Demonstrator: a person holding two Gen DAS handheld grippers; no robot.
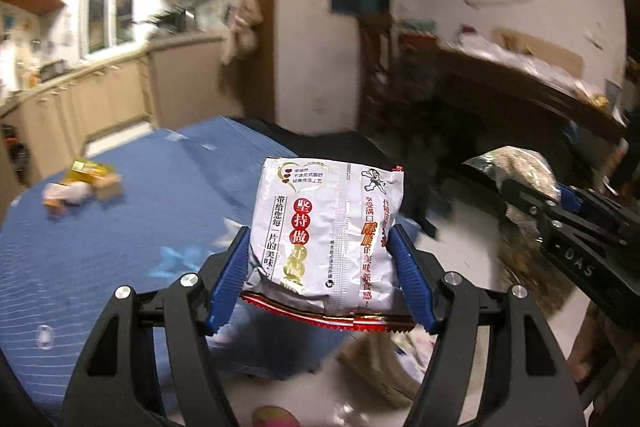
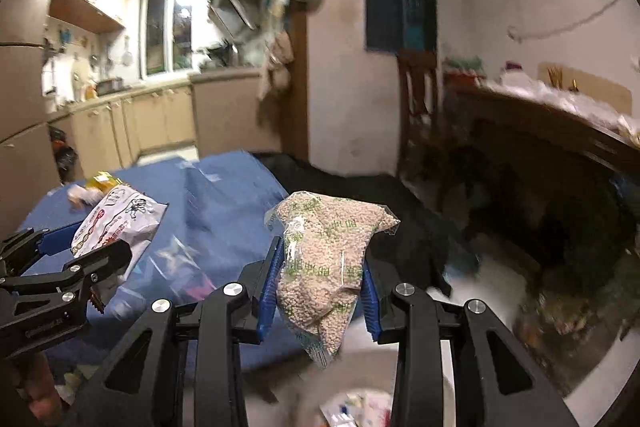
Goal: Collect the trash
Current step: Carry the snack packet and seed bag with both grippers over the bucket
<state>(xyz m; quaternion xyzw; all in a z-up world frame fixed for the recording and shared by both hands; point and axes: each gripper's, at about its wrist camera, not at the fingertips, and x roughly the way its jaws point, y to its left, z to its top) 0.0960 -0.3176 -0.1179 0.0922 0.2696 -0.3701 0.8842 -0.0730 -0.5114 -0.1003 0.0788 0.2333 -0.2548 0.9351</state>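
1. Left gripper (image 1: pixel 320 263): jaws partway closed, blue pads pressing both sides of a silver snack packet (image 1: pixel 326 227). The packet is carried in the air over the edge of the blue tablecloth (image 1: pixel 100 247).
2. Snack packet: sealed foil, puffed, likely light. The film looks slick and crumples under pressure; it is held low across the body, just above the red crimped seam. Judgement: a gentle squeeze at mid-body suits it, since a hard one may burst it.
3. Right gripper (image 2: pixel 320 279): jaws narrow, clamped on a clear bag of pale pellets (image 2: pixel 326 259), also held in the air beside the table.
4. Bag of pellets: soft, sagging below the pads, probably the heavier item. The contents shift, so a grip at the pinched waist holds best; thin film may tear.
5. Remaining on the cloth: small wrappers (image 1: pixel 82 187), far corner, well apart from both grippers.
6. Bin: not seen.
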